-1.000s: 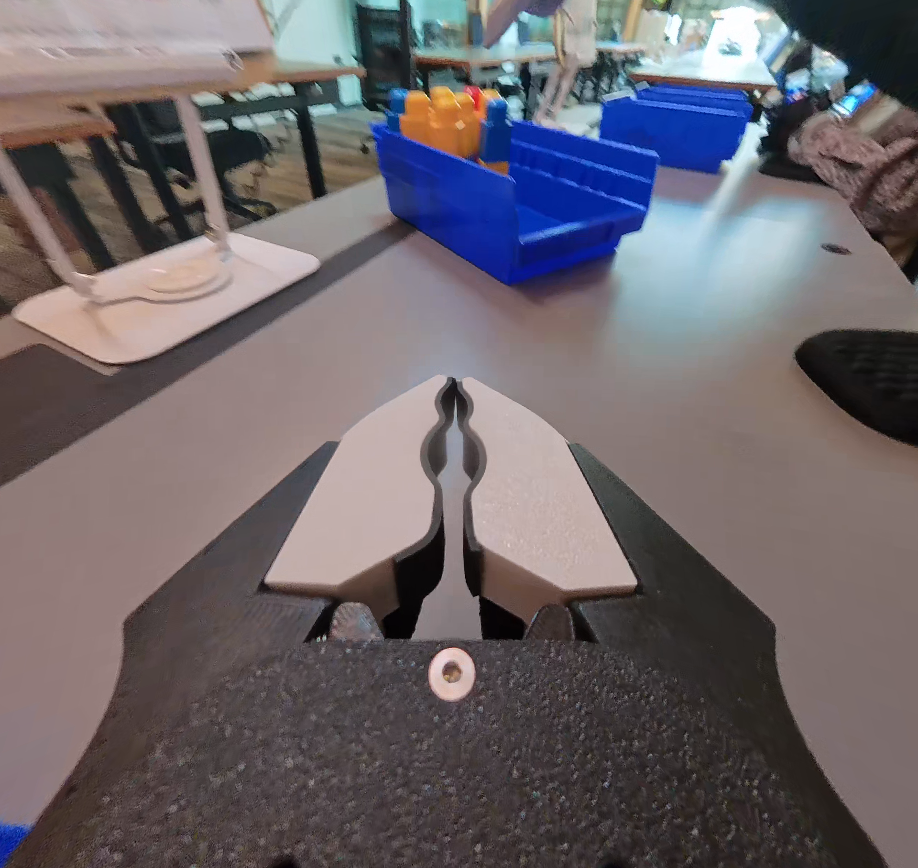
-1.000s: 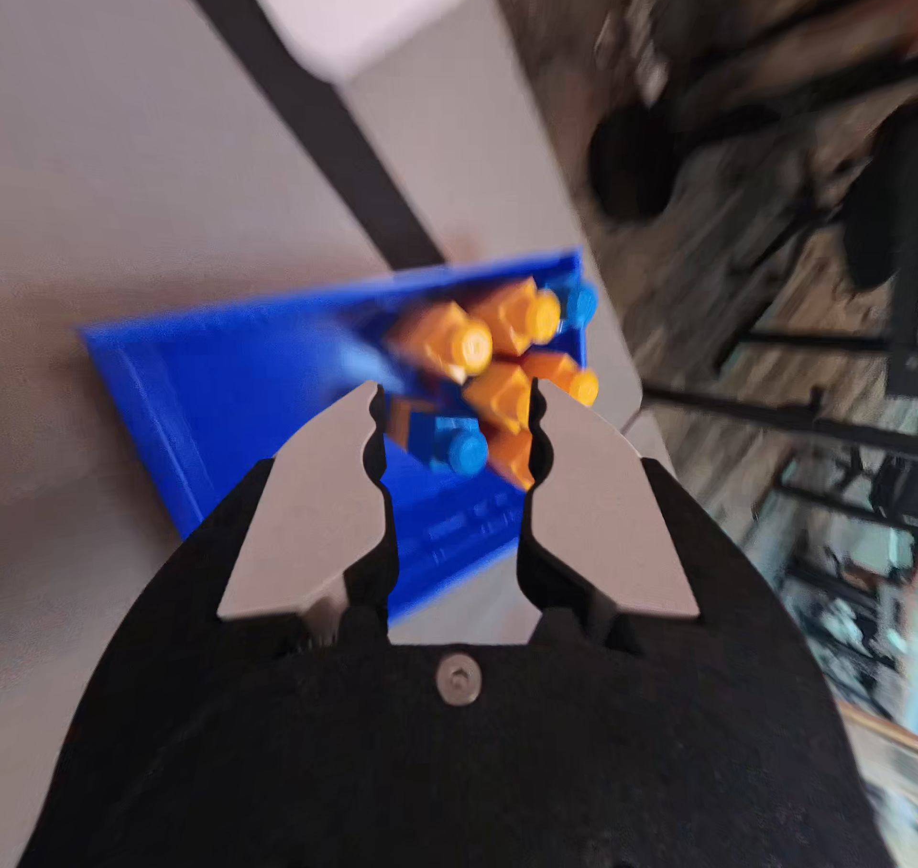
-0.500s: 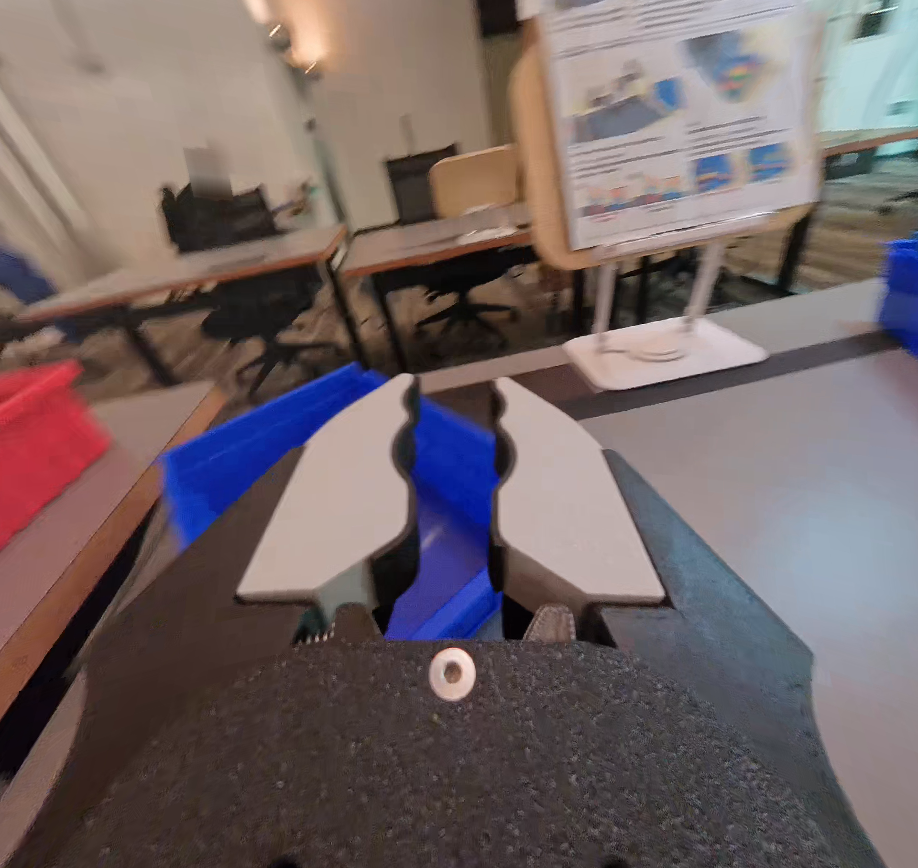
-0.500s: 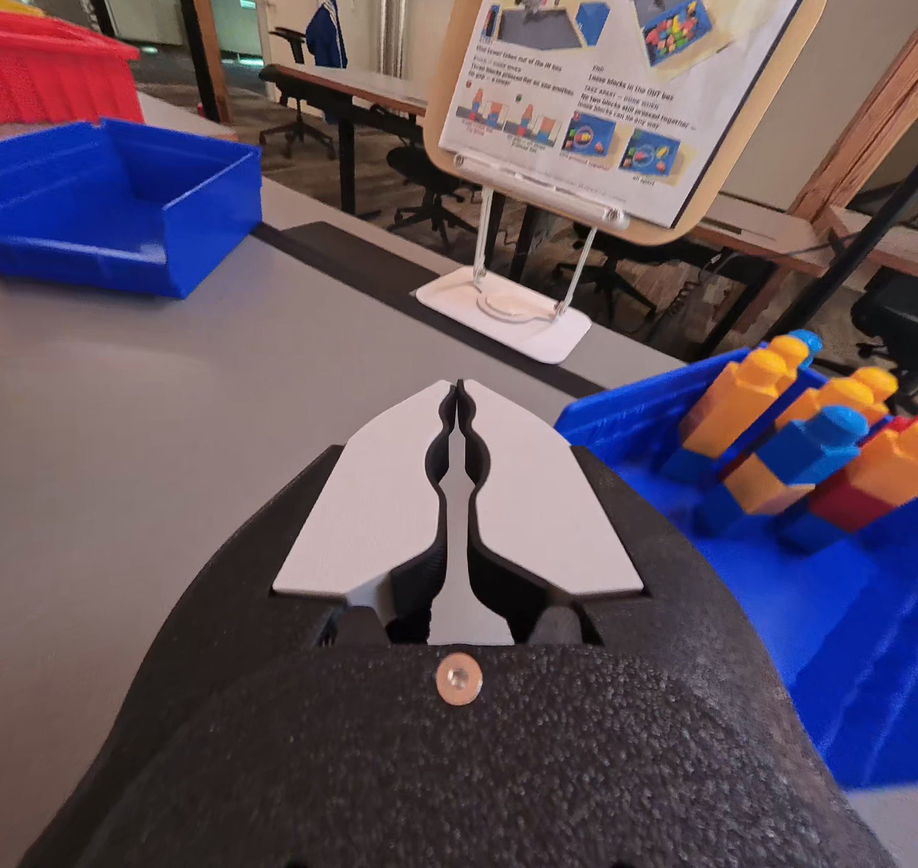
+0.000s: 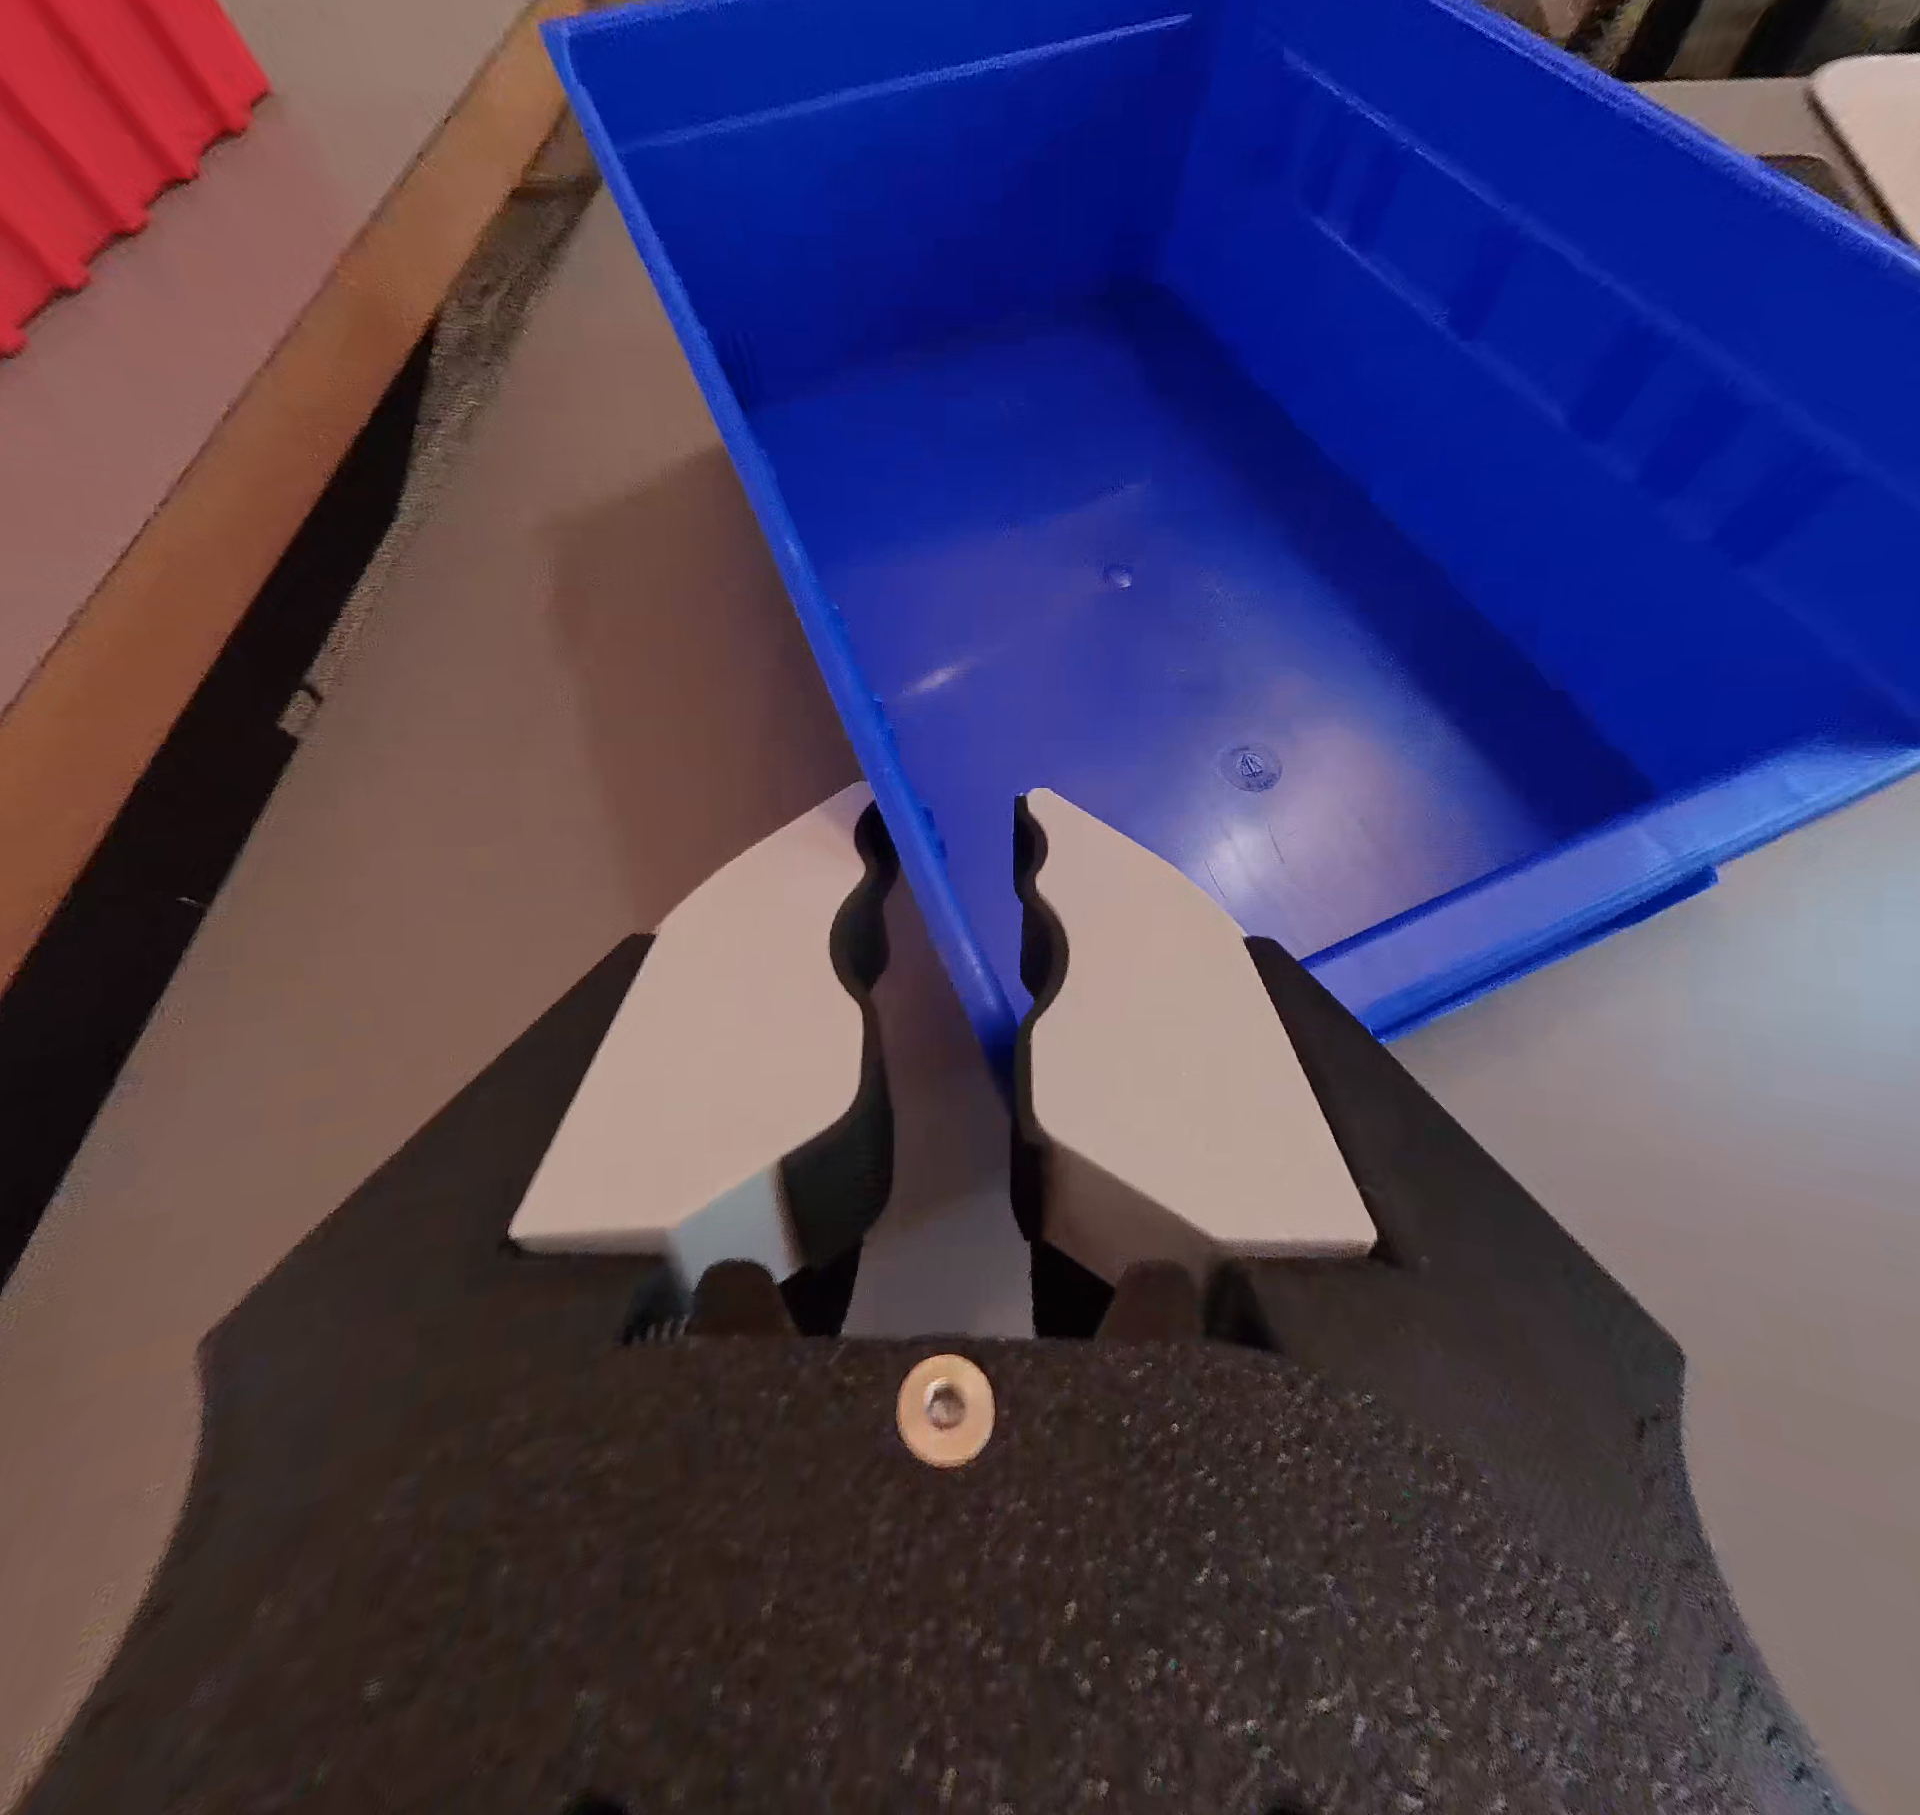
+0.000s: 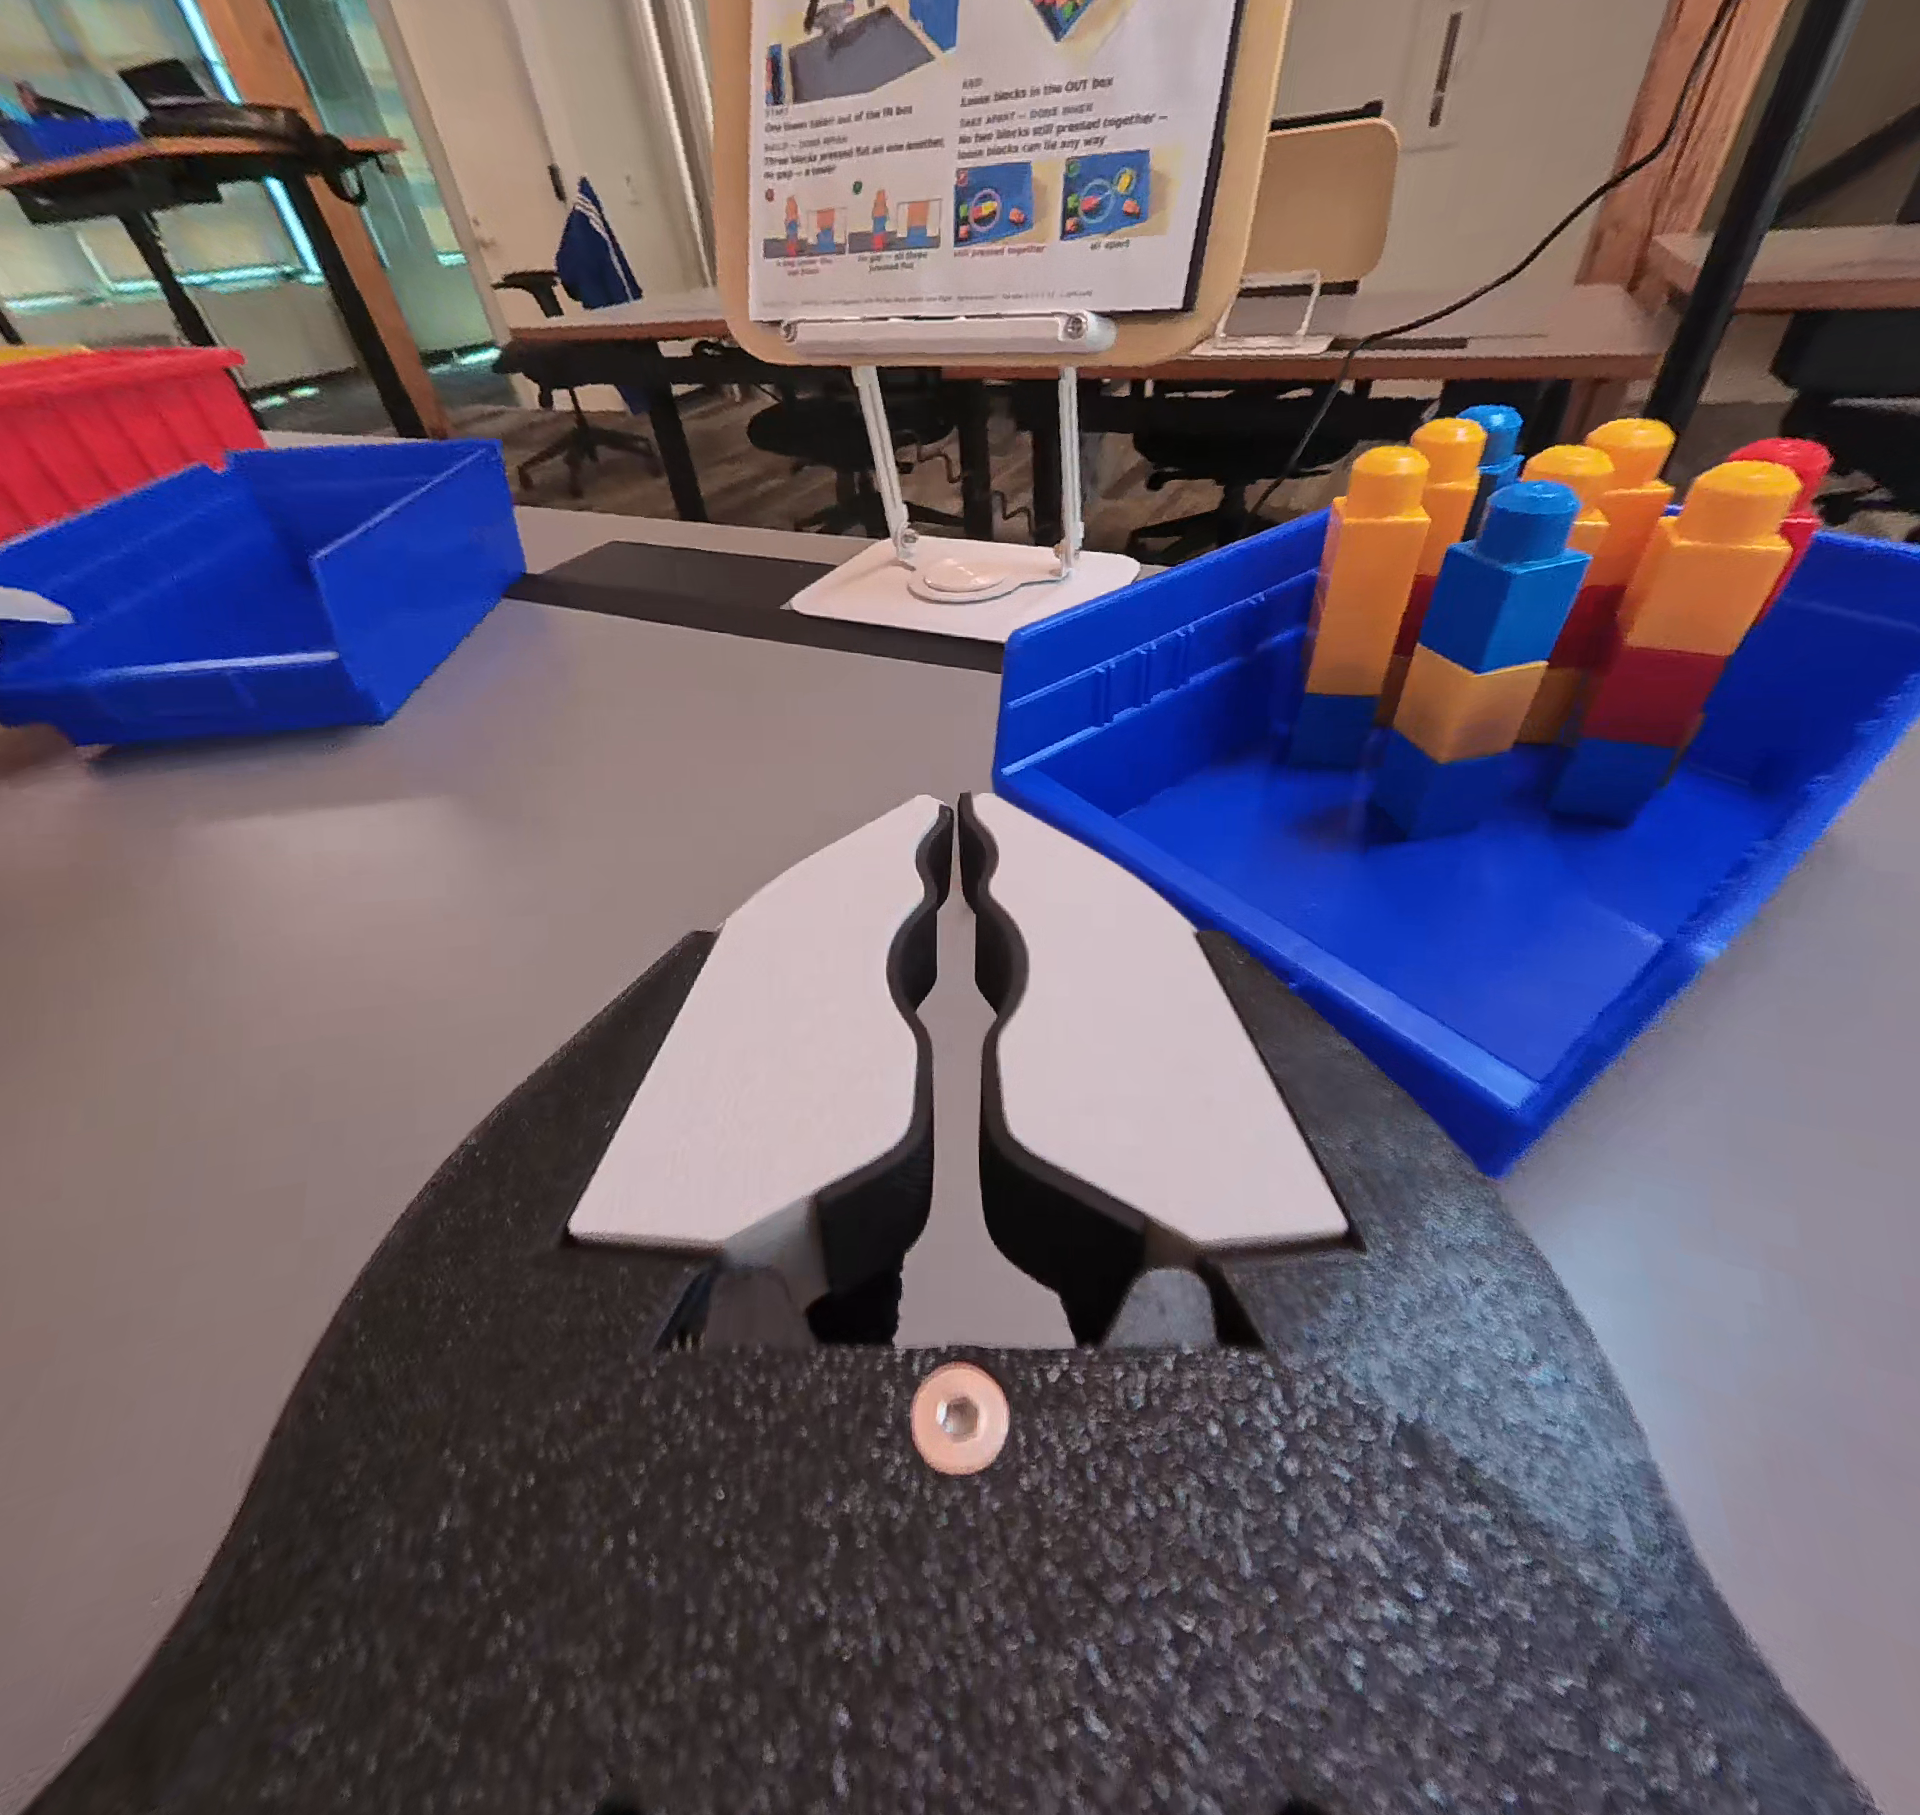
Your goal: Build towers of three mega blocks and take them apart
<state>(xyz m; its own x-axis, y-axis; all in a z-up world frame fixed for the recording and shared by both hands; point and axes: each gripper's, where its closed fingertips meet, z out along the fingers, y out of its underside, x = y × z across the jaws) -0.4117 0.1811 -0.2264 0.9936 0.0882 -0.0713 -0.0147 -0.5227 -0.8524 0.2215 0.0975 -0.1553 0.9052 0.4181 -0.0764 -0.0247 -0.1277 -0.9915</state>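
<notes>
A: Where are the mega block towers?

B: In the right wrist view they stand upright at the right of the frame, bunched in the far end of a blue bin point(image 6: 1351, 944). The nearest tower point(image 6: 1470, 685) is blue on orange on blue; an orange-topped tower point(image 6: 1351, 612) stands left of it and another point(image 6: 1709, 612) right of it, with more behind, one red-capped.

A: And the tools?

B: The right gripper point(image 6: 956, 809) sits low over the grey table point(image 6: 436, 934), bottom centre, jaws almost together with only a sliver between the tips, holding nothing. The left gripper point(image 5: 943, 809) has a narrow gap, and the near-left wall of an empty blue bin point(image 5: 1299, 477) runs up between its fingers; whether they touch the wall I cannot tell.

A: Anything around them?

B: That empty bin shows at the left of the right wrist view too. A red bin point(image 6: 114, 425) is behind it, and an instruction sheet on a white stand point(image 6: 977, 103) fills the upper centre
</notes>
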